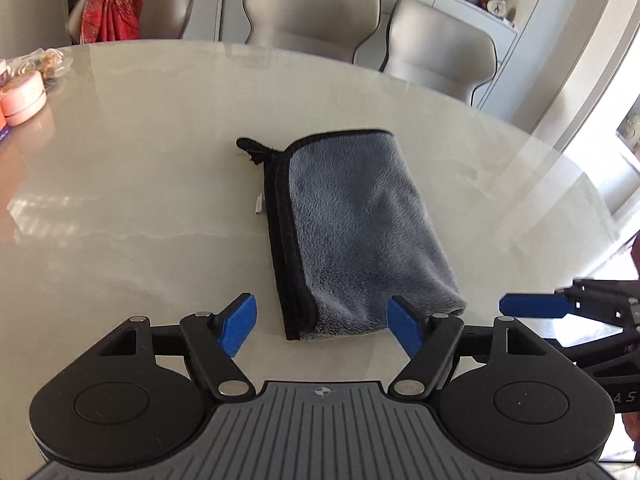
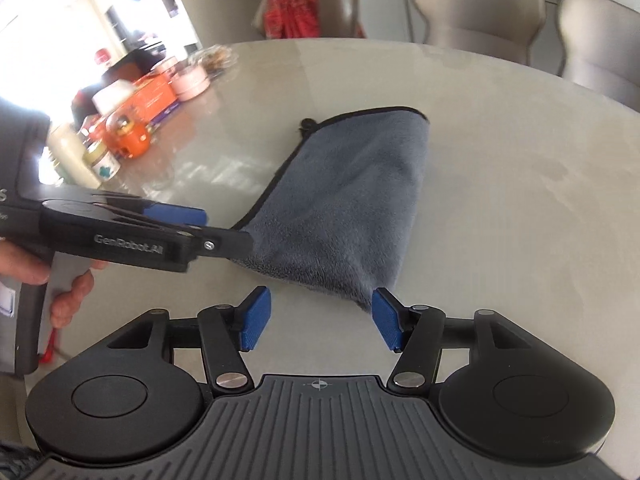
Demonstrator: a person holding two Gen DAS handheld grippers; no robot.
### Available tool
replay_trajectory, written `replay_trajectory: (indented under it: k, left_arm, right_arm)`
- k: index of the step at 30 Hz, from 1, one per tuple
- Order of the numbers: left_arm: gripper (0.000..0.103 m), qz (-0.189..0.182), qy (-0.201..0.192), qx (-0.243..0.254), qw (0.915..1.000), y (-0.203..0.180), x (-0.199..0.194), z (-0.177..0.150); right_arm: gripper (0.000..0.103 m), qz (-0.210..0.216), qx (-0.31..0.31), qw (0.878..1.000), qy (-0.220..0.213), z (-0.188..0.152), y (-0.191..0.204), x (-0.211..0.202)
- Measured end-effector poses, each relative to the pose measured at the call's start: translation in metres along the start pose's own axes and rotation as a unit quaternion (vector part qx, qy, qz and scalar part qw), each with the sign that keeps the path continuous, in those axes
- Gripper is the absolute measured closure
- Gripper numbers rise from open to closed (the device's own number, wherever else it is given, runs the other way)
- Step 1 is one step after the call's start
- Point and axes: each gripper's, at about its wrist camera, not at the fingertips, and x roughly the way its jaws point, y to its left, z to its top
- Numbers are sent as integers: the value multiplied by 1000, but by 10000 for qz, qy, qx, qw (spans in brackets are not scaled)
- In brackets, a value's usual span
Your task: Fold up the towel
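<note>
A grey plush towel (image 1: 352, 232) with black trim lies folded into a narrow rectangle on the pale marble table (image 1: 140, 200), its hanging loop at the far left corner. My left gripper (image 1: 322, 322) is open just above the towel's near edge, its fingers straddling the near left corner without touching it. My right gripper (image 2: 320, 320) is open too, its right pad beside the near right corner of the towel (image 2: 352, 200). One blue finger (image 1: 536, 306) of the right gripper shows at the right edge. The left gripper's blue pad (image 2: 176, 213) reaches in from the left.
Beige chairs (image 1: 312, 12) line the table's far side, one draped with a red cloth (image 1: 114, 8). Pink round boxes (image 1: 22, 100), an orange box (image 2: 154, 98) and jars (image 2: 100, 160) crowd the table's left end. A hand (image 2: 72, 292) holds the left gripper's handle.
</note>
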Motion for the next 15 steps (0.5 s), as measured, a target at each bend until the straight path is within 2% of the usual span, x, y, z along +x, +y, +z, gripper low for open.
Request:
replay_trajectory:
  k: [2,4,6,10,14,15]
  left_arm:
    - [27,92,-112,-9,9999,-4,-14,-7]
    - [26,178,-211,62,9996,-11,-32,-17]
    - [26,229,-266,122,9993,-18,-48,-27]
    - [26,272,-180,82,9994,-25,-73,-41]
    - [26,354,-237,-11,9991,-29,-92,-50]
    - [26,353,-277,-23,9990,-30,-99,-52]
  right_arm:
    - [39,-187,327,9993,-66,-8,1,-12]
    - [30,-346,788,9962,-132,-17,3,-28]
    - [25,-481,990,9938,-149,-22,5,-34]
    - [21,-1138,943,9890,-87,-30,19,-48]
    - [16,-1334,844,9874,-101,-34,31,-62]
    - [12,-1356,831,9872,-119,-35,34,-66]
